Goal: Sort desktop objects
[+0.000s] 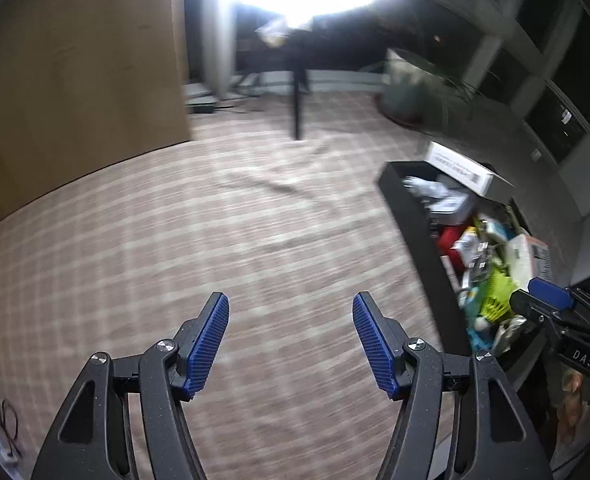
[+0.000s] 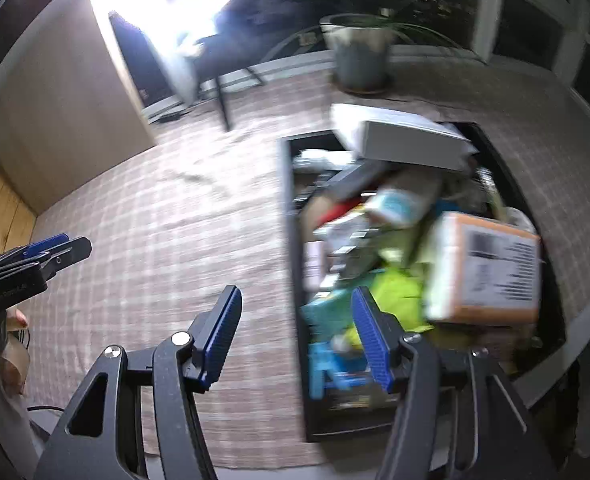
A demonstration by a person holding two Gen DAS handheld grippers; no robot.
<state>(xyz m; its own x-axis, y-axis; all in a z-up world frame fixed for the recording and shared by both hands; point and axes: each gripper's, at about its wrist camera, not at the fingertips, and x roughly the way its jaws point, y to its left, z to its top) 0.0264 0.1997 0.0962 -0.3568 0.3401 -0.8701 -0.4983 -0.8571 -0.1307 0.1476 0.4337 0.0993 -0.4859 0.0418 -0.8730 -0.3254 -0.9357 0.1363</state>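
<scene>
Left gripper [image 1: 291, 340]: fingers spread, empty, over checked cloth [image 1: 215, 240].
Right gripper [image 2: 295, 336]: fingers spread, empty, at the bin's near edge.
Black bin [image 2: 293, 240]: heaped with blurred clutter; orange-edged box [image 2: 491, 268] near, white box [image 2: 411, 144] at far end.

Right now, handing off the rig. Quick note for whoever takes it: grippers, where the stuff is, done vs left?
Left gripper: open, empty, over the checked cloth.
Right gripper: open, empty, at the near left edge of the black bin.
The bin is piled with mixed items, including a white box and an orange-edged box. Both views are blurred.
Done: nothing sorted onto the cloth.
Left: everything, as far as I can tell.
</scene>
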